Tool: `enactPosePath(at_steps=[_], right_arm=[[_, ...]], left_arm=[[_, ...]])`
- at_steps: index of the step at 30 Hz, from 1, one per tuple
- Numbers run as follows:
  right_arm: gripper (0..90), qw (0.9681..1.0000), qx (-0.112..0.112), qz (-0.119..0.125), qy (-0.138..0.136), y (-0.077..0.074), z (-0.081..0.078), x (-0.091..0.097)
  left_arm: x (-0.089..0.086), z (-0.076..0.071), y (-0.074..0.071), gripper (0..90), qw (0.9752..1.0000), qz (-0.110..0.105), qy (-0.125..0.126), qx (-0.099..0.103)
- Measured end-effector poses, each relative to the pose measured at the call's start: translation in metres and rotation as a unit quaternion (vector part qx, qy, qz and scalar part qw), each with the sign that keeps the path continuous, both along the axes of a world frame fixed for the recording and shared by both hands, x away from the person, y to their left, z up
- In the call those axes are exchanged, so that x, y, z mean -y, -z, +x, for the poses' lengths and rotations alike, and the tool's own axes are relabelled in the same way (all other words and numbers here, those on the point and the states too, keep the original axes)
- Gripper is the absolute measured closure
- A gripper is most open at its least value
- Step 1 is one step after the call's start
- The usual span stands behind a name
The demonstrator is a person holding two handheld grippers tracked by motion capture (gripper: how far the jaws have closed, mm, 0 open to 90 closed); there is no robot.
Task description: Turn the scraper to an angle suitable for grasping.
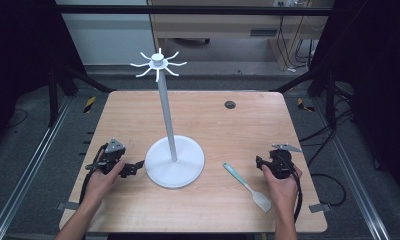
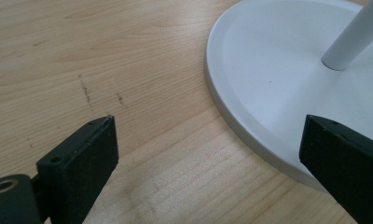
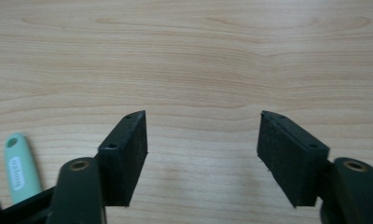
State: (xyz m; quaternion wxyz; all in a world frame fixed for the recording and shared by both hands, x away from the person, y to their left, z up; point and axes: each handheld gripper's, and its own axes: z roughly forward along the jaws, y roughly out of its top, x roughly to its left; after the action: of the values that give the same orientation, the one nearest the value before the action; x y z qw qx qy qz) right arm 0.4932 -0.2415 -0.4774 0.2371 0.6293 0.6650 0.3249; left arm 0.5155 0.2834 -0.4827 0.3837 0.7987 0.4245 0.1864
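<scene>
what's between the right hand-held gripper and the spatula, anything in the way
Nothing visible. The spatula lies flat on bare table just left of the right hand-held gripper, whose jaws are open. The white stand sits farther left, clear of that gap.

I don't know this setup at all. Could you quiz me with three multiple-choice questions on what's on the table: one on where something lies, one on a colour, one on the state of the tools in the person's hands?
1. Where does the spatula lie?
A. between the white stand and the right gripper
B. on the stand's base
C. at the table's far edge

2. What colour is the spatula's handle?
A. red
B. pale green
C. black

3. How do both grippers' jaws stand?
A. shut on the spatula
B. shut on nothing
C. open, holding nothing

Answers: 1 A, the high view shows it on the wood between them. 2 B, the right gripper view shows the handle's green end. 3 C, bare table shows between the jaws of the left gripper and the right one alike.
</scene>
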Motion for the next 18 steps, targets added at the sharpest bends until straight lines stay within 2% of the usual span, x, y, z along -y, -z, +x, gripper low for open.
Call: enactPosePath(at_steps=[6,9,10,12,13,15,17,18], right_arm=[[42.6,0.9995,-0.009,-0.017,-0.023,-0.003,0.002,-0.015],[49.5,0.9984,-0.019,-0.037,-0.038,-0.003,0.003,-0.025],[56.0,0.9975,-0.022,-0.045,-0.05,-0.006,0.003,-0.033],[58.6,0.9971,-0.023,-0.047,-0.055,-0.006,0.004,-0.036],[65.5,0.9956,-0.024,-0.056,-0.071,-0.008,0.004,-0.045],[68.7,0.995,-0.026,-0.058,-0.078,-0.008,0.004,-0.049],[77.8,0.9913,-0.032,-0.067,-0.108,-0.008,0.005,-0.063],[79.1,0.9903,-0.035,-0.071,-0.114,-0.008,0.005,-0.065]], left_arm=[[0.0,0.0,0.0,4.2,1.0,0.0,0.0,0.001],[0.0,0.0,0.0,4.2,1.0,0.0,0.0,0.001],[0.0,0.0,0.0,4.2,1.0,0.001,0.0,0.0],[0.0,0.0,0.0,4.2,1.0,0.001,0.0,0.001],[0.0,0.0,0.0,4.2,1.0,0.003,0.001,0.001],[0.0,0.0,0.0,4.2,1.0,0.004,0.0,0.001],[0.0,0.0,0.0,4.3,1.0,0.004,0.001,0.0],[0.0,0.0,0.0,4.3,1.0,0.004,0.001,0.0]])
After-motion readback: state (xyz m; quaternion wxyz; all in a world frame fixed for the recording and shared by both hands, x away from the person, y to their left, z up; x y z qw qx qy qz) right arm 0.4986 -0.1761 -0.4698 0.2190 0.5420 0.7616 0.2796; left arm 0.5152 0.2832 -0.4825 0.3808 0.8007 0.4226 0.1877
